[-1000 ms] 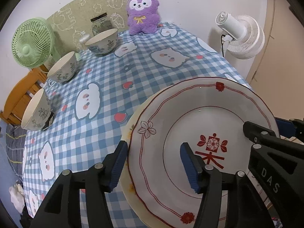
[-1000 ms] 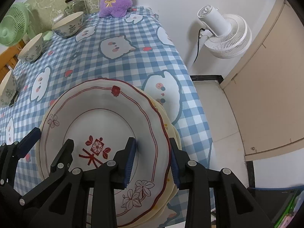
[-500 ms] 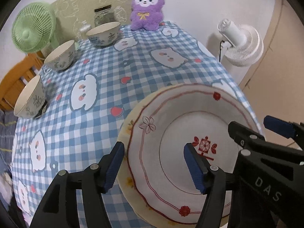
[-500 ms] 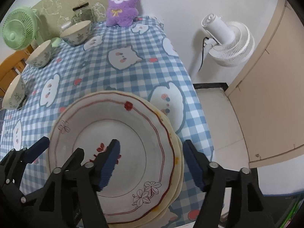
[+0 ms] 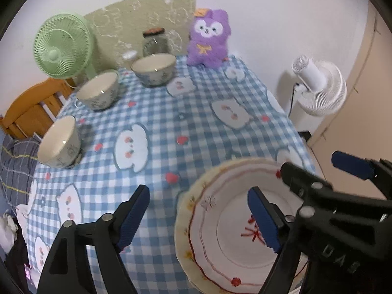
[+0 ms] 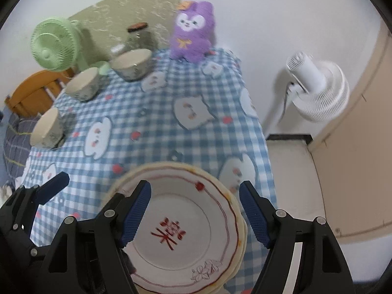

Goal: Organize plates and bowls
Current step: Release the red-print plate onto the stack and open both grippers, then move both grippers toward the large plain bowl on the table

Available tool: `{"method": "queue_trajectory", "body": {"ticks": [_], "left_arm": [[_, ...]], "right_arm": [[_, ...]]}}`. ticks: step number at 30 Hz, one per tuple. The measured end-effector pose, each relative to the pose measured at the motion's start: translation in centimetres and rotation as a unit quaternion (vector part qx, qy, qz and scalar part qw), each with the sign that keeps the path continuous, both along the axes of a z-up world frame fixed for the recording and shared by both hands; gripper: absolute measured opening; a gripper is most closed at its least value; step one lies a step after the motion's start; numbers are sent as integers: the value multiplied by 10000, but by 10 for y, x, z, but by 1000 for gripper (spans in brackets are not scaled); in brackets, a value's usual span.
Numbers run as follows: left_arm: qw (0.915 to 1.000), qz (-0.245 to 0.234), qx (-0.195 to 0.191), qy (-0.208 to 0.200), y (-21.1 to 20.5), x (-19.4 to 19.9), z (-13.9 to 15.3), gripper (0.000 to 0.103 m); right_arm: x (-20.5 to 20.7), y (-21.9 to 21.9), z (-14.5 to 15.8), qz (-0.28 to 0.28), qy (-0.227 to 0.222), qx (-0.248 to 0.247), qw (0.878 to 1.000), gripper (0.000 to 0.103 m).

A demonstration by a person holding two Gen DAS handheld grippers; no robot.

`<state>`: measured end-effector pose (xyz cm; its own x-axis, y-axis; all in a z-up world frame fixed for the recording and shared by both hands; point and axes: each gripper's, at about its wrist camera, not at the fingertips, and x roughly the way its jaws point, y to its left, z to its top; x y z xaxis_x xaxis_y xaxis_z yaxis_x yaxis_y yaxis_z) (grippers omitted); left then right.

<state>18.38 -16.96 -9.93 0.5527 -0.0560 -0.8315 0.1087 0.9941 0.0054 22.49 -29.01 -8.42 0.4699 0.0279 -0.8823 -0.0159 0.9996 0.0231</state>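
A white plate with a red rim line and red character [image 5: 220, 235] [image 6: 186, 235] lies on top of a cream plate [image 5: 182, 223] [image 6: 241, 235] at the near right of the checked table. My left gripper [image 5: 198, 192] hovers over the stack's left rim, its jaws opening and touching nothing. My right gripper [image 6: 195, 186] hangs above the same stack, jaws also opening and empty; it shows in the left wrist view too [image 5: 323, 171]. Three patterned bowls [image 5: 154, 71] [image 5: 99, 93] [image 5: 60, 144] stand along the table's left and far side.
At the far edge sit a purple plush toy [image 5: 208, 41], a glass jar [image 5: 154, 41] and a green fan [image 5: 61, 46]. A white fan [image 6: 316, 88] stands on the floor right of the table edge. A wooden chair [image 5: 27, 107] is at the left.
Both grippers have risen off the plate stack and their jaws have widened. The right one let go of the top plate's rim, and the plate rests on the stack.
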Motion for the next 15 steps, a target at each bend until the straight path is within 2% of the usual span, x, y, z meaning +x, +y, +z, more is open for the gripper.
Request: {"method": "queue_trajectory", "body": {"ticks": [6,15], "left_arm": [[9993,325,63,-164,6,8,27,87],[9972,711,-17,-249,37,9,42,87]], "right_arm": [[17,5,20,219,-114,247,9994,77],[23,39,41,500,-345,136,9981,77]]}}
